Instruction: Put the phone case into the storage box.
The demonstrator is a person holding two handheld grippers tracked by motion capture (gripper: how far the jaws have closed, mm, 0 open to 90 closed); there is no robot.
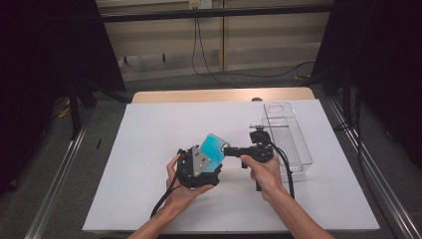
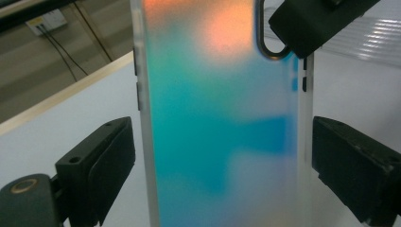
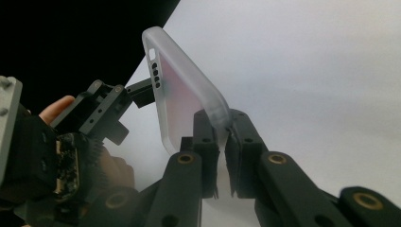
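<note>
Two grippers share the phone case above the white mat: your right gripper pinches one corner, your left gripper stands spread around its sides, not pressing. With one corner pinched, the case could swing or slip out.

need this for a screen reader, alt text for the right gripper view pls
The right gripper pinches one corner of a frosted, translucent phone case, its two black jaws closed on the rim. The left gripper sits beside the case at the left, over a white table.
</note>
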